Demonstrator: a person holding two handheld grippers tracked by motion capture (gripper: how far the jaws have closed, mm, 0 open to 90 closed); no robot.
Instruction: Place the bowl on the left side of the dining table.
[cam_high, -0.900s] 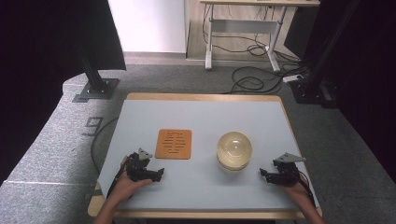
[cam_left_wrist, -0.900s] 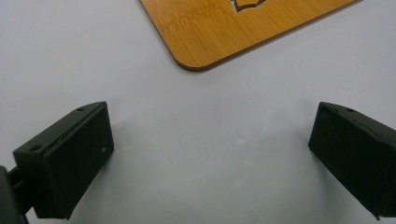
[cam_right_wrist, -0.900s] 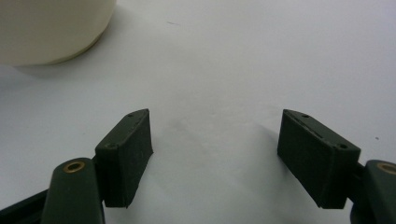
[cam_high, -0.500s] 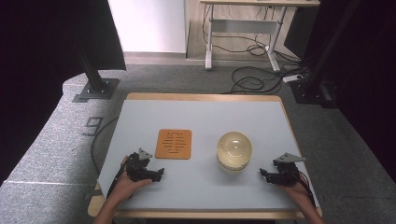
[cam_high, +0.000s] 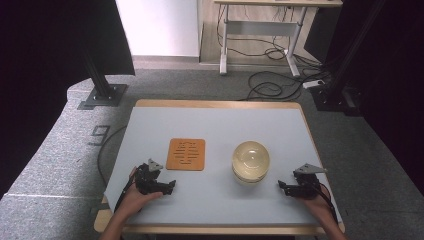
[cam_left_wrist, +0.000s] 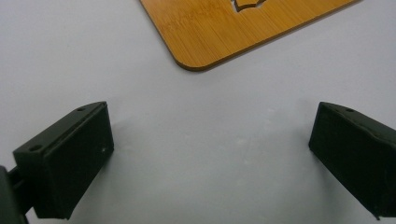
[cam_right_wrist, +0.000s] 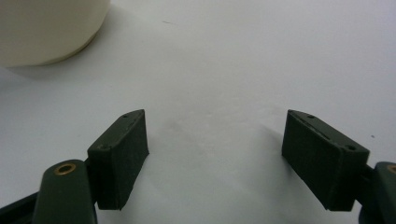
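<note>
1. We see the left hand-held gripper (cam_high: 172, 186) resting low on the bench (cam_high: 215, 125), near the front left corner, with a hand behind it.
2. In the left gripper view its jaws stand wide apart, with bare bench surface between them, so it holds nothing.
3. The bamboo trivet (cam_high: 186, 154), a square board with rounded corners and cut-out slots, lies flat on the bench just beyond the left hand-held gripper, not touching it. In the left gripper view one rounded corner of the trivet (cam_left_wrist: 224, 32) shows ahead of the jaws.
4. The right hand-held gripper (cam_high: 281, 186) rests near the front right corner of the bench, its tips pointing toward the middle.
5. In the right gripper view its jaws are also wide open and empty.
6. The cream bowl (cam_high: 251, 161) stands on the bench to the right of the trivet, apart from it and near the right hand-held gripper. Its side (cam_right_wrist: 46, 28) shows at the upper left of the right gripper view.
</note>
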